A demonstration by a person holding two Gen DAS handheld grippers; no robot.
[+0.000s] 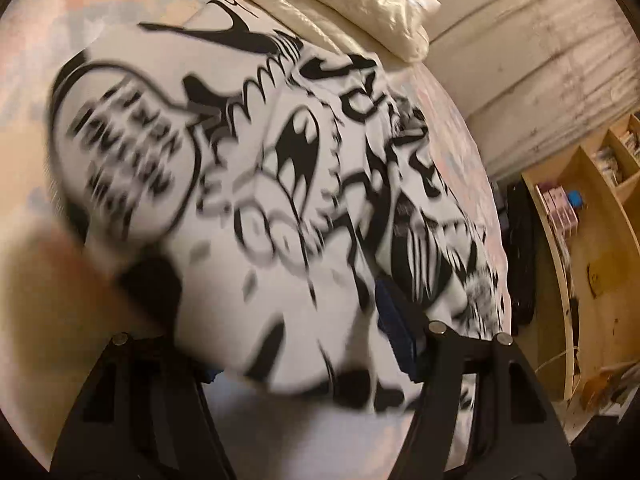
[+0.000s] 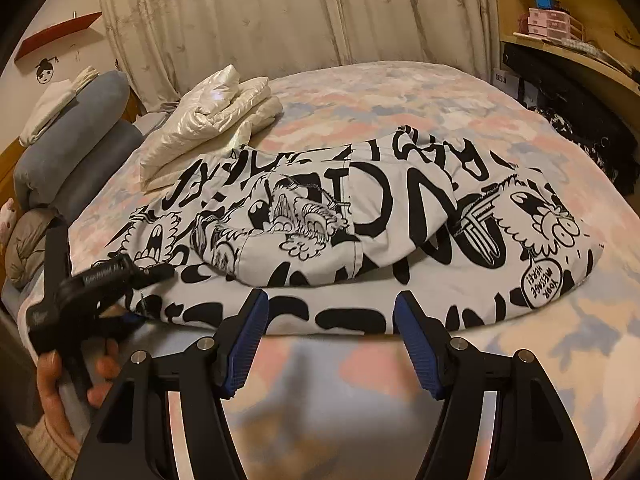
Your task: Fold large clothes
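In the left wrist view, which is blurring with motion, the black-and-white cartoon-print garment (image 1: 288,184) is filling most of the frame, lying across the bed (image 1: 80,20) with its pastel patchwork cover. The left hand-held gripper (image 1: 280,304) is pointing down at the cloth with its fingers spread; the near edge of the garment is sitting between them, but the blur is hiding whether the blue pads (image 1: 394,320) are pressing on it, so I cannot tell if it is pinching the fabric. A cream folded quilt (image 1: 352,4) is lying beyond the garment near the curtain (image 1: 540,40), and a wooden shelf unit (image 1: 580,208) is standing to the right of the bed. In the right wrist view, the same garment (image 2: 360,240) is lying spread on the bed (image 2: 400,88), with one part folded over on top of the rest. The right hand-held gripper (image 2: 332,324) is hovering over the near hem with its fingers spread wide and nothing between them; the bed cover is showing in the gap. At the left, a hand (image 2: 68,376) is gripping the left hand-held gripper (image 2: 132,280), whose tip is meeting the garment's left edge. The cream quilt (image 2: 208,120) is sitting behind the garment, touching its far edge, and grey-blue pillows (image 2: 72,144) are stacking at the far left.
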